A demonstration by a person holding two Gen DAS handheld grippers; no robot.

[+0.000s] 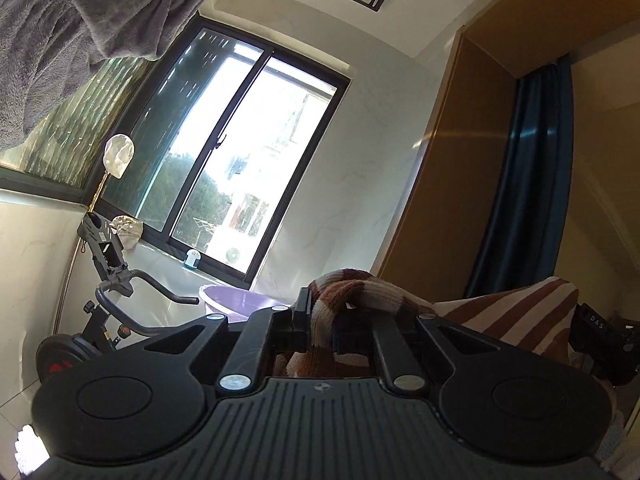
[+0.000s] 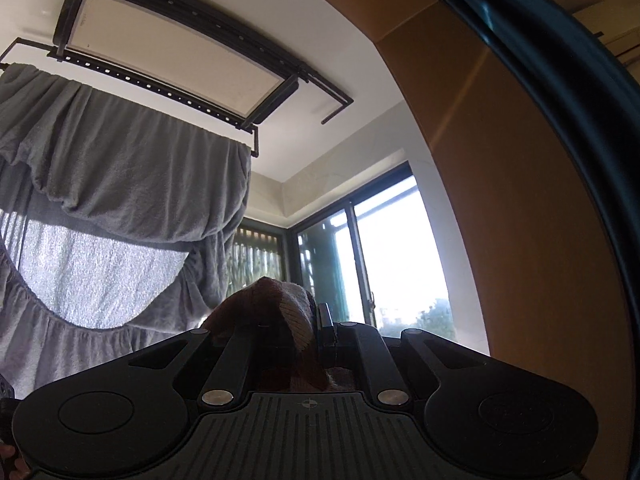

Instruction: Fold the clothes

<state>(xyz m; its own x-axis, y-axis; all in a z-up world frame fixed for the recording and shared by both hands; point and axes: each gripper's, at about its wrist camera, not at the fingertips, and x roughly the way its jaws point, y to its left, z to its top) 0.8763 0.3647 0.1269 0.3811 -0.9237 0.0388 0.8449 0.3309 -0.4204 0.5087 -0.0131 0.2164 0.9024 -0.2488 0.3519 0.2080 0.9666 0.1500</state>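
A brown and cream striped knit garment (image 1: pixel 516 312) hangs stretched between both grippers, held up in the air. My left gripper (image 1: pixel 324 320) is shut on one bunched edge of it; the cloth spreads away to the right toward the other gripper's black body (image 1: pixel 600 336). My right gripper (image 2: pixel 304 328) is shut on another bunched corner of the same garment (image 2: pixel 280 300), which bulges above the fingers. Both cameras tilt upward at the room, so the lower part of the garment is hidden.
A grey fleece blanket (image 2: pixel 120 184) hangs from a ceiling drying rack (image 2: pixel 180 52). A sliding window (image 1: pixel 240 152), an exercise bike (image 1: pixel 108 288) and a purple basin (image 1: pixel 236 300) stand ahead of the left gripper. A wooden wardrobe (image 1: pixel 452 184) and blue curtain (image 1: pixel 528 184) are at right.
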